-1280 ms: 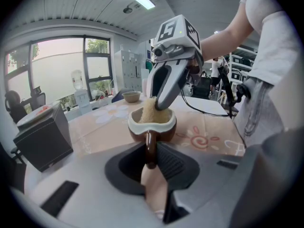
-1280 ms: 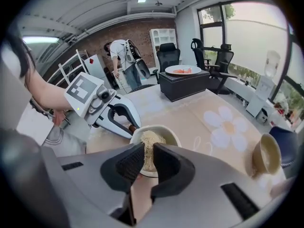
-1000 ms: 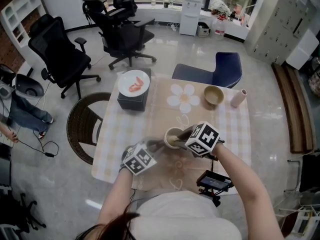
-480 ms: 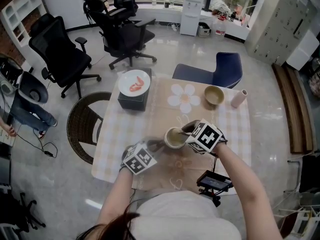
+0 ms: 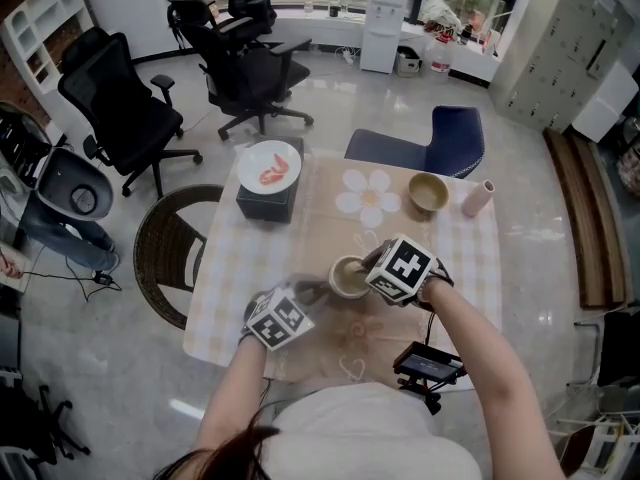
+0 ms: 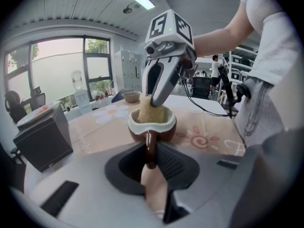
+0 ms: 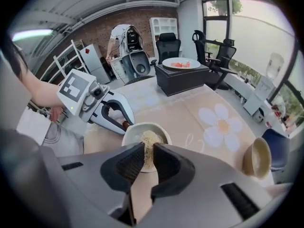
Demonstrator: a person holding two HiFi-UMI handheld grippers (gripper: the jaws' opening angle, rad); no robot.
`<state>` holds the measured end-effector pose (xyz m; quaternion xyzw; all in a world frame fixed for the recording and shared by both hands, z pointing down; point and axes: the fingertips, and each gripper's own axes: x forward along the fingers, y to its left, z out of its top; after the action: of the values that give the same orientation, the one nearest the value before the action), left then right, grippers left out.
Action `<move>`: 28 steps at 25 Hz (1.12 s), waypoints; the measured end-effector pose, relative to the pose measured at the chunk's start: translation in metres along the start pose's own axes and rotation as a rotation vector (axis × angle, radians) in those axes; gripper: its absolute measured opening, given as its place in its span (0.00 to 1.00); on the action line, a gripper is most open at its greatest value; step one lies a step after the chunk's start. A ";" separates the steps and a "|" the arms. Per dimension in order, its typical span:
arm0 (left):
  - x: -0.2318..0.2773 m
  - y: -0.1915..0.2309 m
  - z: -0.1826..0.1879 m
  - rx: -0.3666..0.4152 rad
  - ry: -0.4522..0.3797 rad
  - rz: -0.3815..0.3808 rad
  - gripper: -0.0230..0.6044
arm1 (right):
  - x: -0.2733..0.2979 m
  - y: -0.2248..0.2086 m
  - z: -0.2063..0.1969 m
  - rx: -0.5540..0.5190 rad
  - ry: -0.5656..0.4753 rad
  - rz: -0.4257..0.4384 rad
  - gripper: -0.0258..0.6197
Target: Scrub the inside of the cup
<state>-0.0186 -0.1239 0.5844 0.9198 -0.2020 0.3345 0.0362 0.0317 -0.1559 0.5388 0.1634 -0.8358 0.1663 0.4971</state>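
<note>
**Status.** By my reading the scrubbing is under way. The sponge is already down in the cup. No view shows how clean the inside is. The walls and bottom are left to work, and then the sponge has to be lifted out.

**1. Left tool** [image 6: 151, 158]. It sits low in the middle of the left gripper view, and left of centre in the head view. It is clenched on the cup's dark handle [image 6: 150, 146] and points slightly downward to steady the cup.

**2. Cup** [image 6: 152, 123]. Brown outside with a pale rim and pale inside. It is upright near the middle of the worktop [image 5: 230, 268], just beyond the tip of my left tool, with its handle turned toward that tool.

**3. Sponge** [image 7: 148, 144]. Tan and coarse. It stands inside the cup with its top showing above the rim.

**4. Right tool** [image 7: 148, 160]. It is right of the cup in the head view and aimed steeply down into the cup's mouth. It is clamped on the sponge, with its tips directly over the opening.
</note>
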 end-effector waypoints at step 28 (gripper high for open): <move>-0.001 0.000 0.000 0.005 -0.007 -0.005 0.13 | 0.001 0.005 -0.002 -0.036 0.233 -0.037 0.13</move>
<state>-0.0189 -0.1232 0.5838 0.9216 -0.1992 0.3315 0.0340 0.0311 -0.1510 0.5398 0.1497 -0.7720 0.1600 0.5967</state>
